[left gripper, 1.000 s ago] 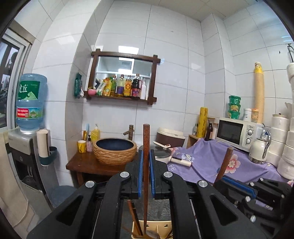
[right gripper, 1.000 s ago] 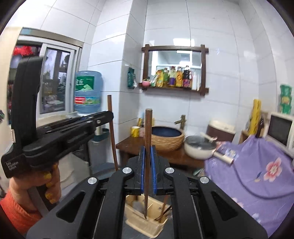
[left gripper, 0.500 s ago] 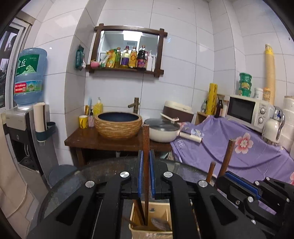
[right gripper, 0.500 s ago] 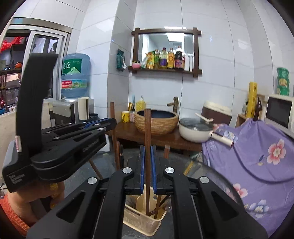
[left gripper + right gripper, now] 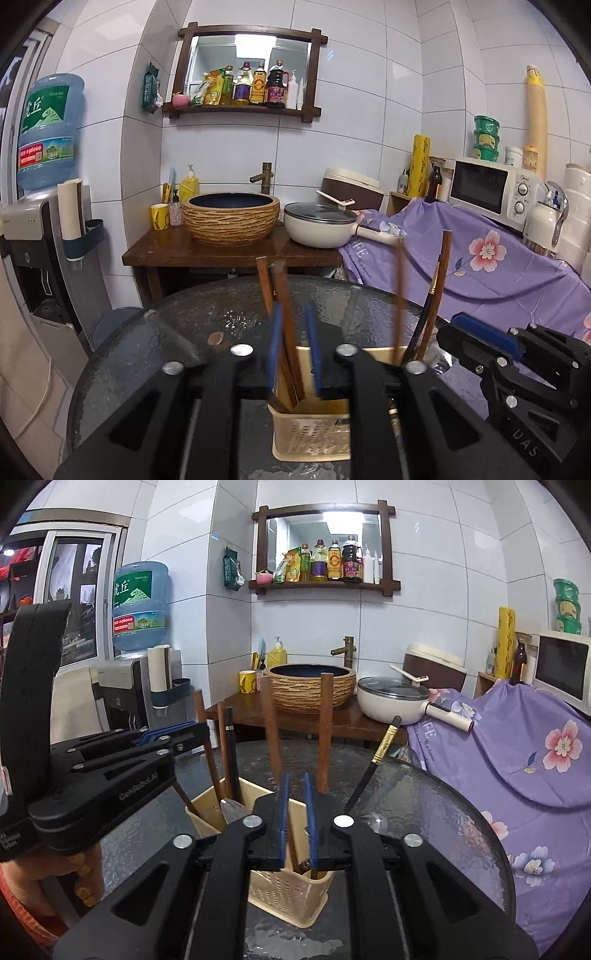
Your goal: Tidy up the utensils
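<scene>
Wooden chopsticks [image 5: 325, 731] are standing in the beige holder [image 5: 288, 890] at six o'clock; they look light, stiff, best pinched mid-shaft. Both the left tool [image 5: 293, 347] and right tool [image 5: 297, 819] are gaping slightly, gripping nothing.

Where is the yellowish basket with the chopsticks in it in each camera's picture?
Left wrist: the basket sits at bottom centre, just behind the open left gripper.
Right wrist: the basket sits at bottom centre, partly behind the open right gripper.
Shared landmark: the woven basin on the wooden stand.
</scene>
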